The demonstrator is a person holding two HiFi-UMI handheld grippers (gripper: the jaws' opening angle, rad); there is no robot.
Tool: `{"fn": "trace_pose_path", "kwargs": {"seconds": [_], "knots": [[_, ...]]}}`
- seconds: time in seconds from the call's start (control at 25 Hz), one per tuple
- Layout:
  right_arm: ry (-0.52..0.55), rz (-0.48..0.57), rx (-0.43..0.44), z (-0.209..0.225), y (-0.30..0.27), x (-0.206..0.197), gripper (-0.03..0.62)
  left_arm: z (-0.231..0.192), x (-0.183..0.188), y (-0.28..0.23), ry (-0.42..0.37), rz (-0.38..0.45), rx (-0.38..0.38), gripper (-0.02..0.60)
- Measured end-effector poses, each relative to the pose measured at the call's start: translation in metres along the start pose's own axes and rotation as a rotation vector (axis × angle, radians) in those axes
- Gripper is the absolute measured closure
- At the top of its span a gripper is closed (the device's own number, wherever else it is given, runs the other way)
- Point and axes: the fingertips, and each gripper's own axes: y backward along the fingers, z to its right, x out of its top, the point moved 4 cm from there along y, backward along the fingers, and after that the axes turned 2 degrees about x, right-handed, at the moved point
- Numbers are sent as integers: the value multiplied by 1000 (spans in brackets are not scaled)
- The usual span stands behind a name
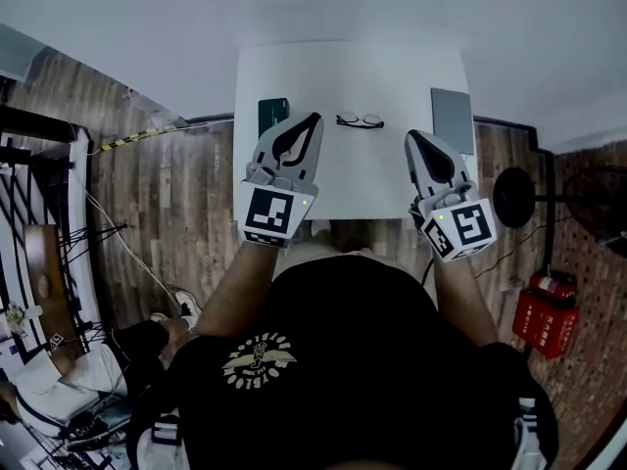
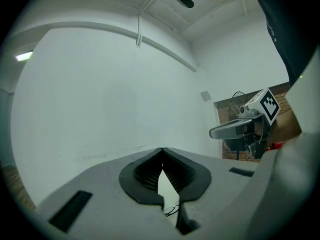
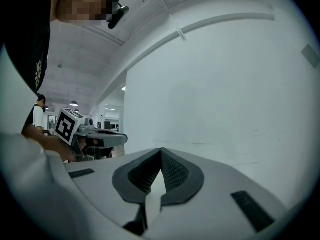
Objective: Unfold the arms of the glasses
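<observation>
Closed tongs [image 2: 162,151] (glasses [image 2: 171,210] beyond)

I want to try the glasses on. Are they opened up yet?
Not yet. Nothing looks done: the glasses lie on the table, untouched, arms seemingly folded. In hand: nothing; left gripper and right gripper both have jaws shut, short of them. Still to do: reach, grip, unfold both arms.

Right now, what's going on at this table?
A person stands at a white table with a handheld gripper in each hand. The left gripper and the right gripper are both held over the table, jaws together and nothing in them. The glasses lie untouched toward the far edge, between the two grippers' tips. A dark green flat object sits to their left and a grey flat panel to their right. Unfolding has not yet begun.
</observation>
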Motion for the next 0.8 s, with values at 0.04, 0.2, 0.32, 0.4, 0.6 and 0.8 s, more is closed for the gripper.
{"fn": "trace_pose_path", "kwargs": {"seconds": [0.04,0.2,0.32,0.4,0.6,0.8], "knots": [[-1,-3,-10,1,-3,0,594,-3,-1,-4,-1,-1,-11,574],[12,-8,-65,5,-8,4,594,-13,-1,-19,3,-22,-51,574],[26,-7,-105,6,-14,8,594,-19,-4,-29,3,14,-97,574],[37,-4,-128,5,-16,11,594,-23,-5,-33,4,34,-122,574],[54,-5,-173,2,-18,13,594,-28,-11,-44,1,35,-159,574],[44,-15,-205,3,-14,6,594,-23,-26,-56,7,4,-205,574]]}}
